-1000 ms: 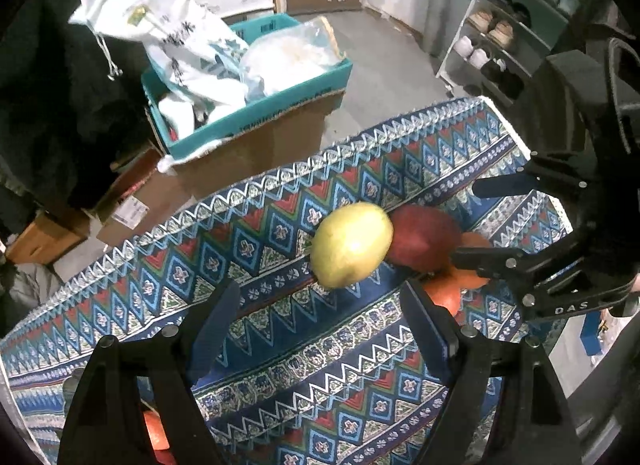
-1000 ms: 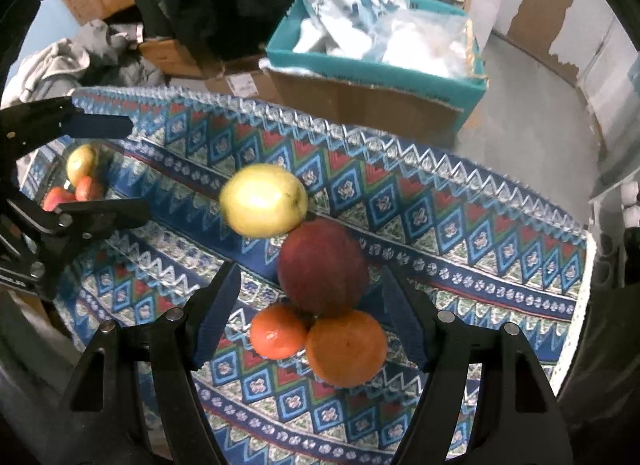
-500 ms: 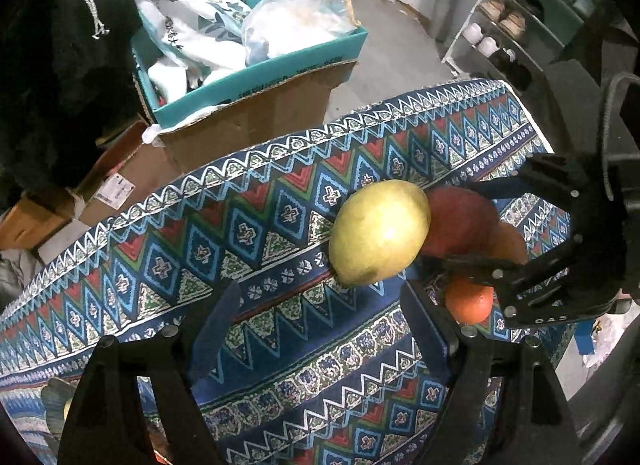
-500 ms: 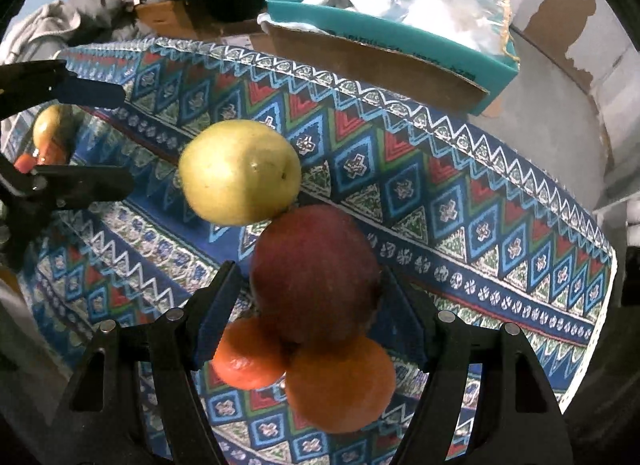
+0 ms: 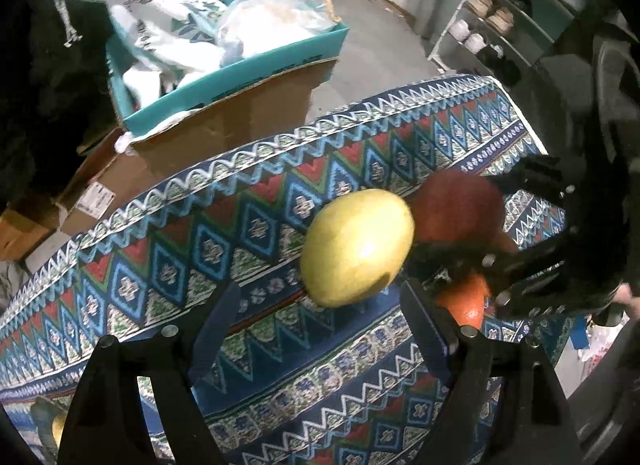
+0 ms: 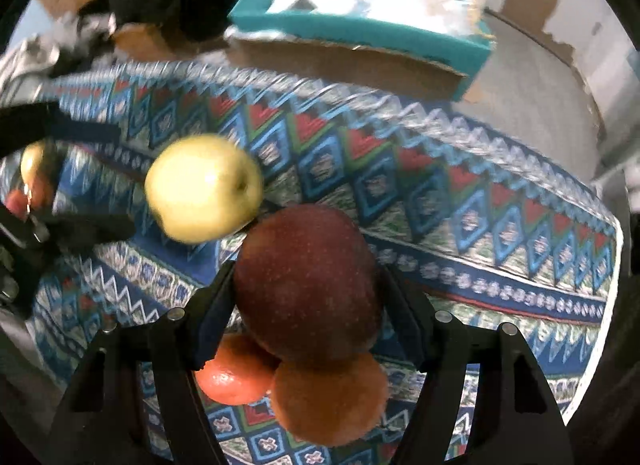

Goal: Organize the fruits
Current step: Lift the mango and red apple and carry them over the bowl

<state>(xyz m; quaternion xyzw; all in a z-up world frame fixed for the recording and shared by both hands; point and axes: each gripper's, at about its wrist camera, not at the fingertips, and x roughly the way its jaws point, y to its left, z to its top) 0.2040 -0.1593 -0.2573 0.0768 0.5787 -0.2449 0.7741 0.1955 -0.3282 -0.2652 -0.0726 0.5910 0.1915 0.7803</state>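
Note:
A yellow-green apple (image 5: 356,247) lies on the patterned tablecloth (image 5: 168,265), just ahead of my open left gripper (image 5: 320,321). It also shows in the right wrist view (image 6: 202,187). A red apple (image 6: 308,285) sits between the fingers of my open right gripper (image 6: 306,305), which closely flank it. A small orange (image 6: 236,369) and a larger orange (image 6: 328,397) lie under the red apple, near the camera. The red apple (image 5: 456,205) touches the yellow one, and the right gripper (image 5: 532,249) reaches in from the right.
A teal box (image 5: 240,65) of plastic bags sits on cardboard boxes beyond the table's far edge. A shoe rack (image 5: 504,17) stands far right. More fruit (image 6: 32,173) lies at the table's left end. The table's right edge (image 6: 616,265) is close.
Both grippers have moved forward toward the fruit. The right gripper's fingers now straddle the red apple. The left gripper has come closer to the yellow apple.

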